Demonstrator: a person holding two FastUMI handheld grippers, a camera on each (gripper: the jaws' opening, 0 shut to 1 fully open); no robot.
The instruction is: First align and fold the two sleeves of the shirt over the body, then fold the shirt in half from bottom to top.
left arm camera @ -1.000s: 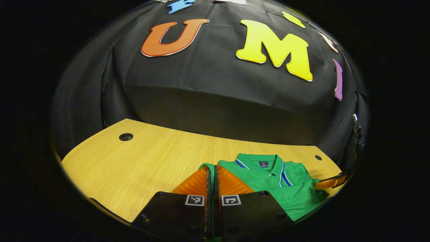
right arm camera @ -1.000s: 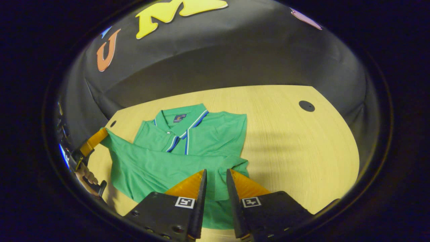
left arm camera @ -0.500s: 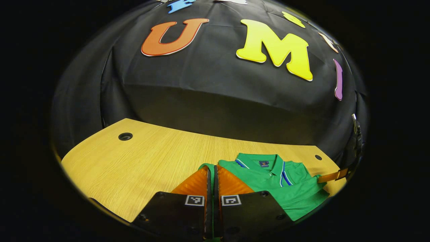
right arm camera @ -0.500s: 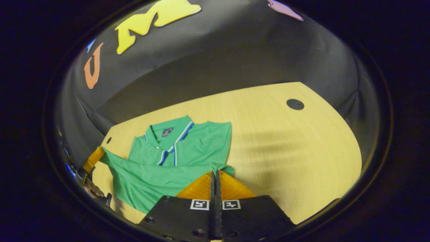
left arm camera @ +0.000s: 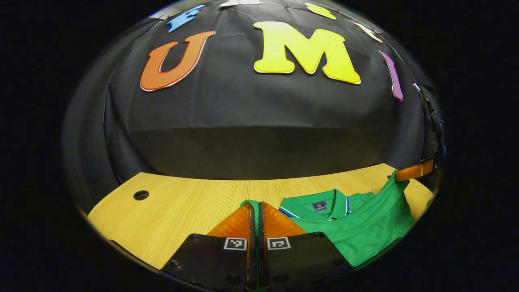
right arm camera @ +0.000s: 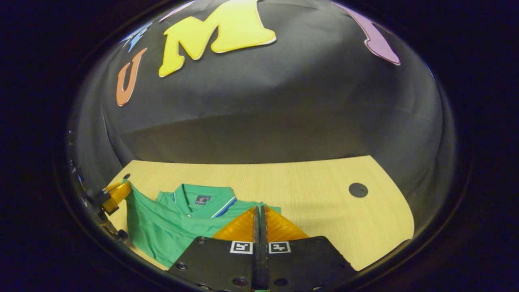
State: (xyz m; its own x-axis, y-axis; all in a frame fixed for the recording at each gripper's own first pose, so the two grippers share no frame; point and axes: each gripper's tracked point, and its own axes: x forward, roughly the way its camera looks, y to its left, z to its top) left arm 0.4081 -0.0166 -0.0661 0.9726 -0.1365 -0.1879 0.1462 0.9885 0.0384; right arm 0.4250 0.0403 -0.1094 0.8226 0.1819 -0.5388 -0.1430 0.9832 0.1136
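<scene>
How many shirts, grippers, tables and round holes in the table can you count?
Shirts: 1, the green polo shirt
Grippers: 2, left gripper and right gripper, each pinching the shirt
Tables: 1, the wooden table
Round holes: 2, left hole and right hole
Total: 6

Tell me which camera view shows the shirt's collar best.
The left gripper view: the collar sits clear beside the left tool, placket stripes visible, on the green shirt. In the right gripper view the collar is also visible, but the raised hem and the right tool cover more of it.
</scene>
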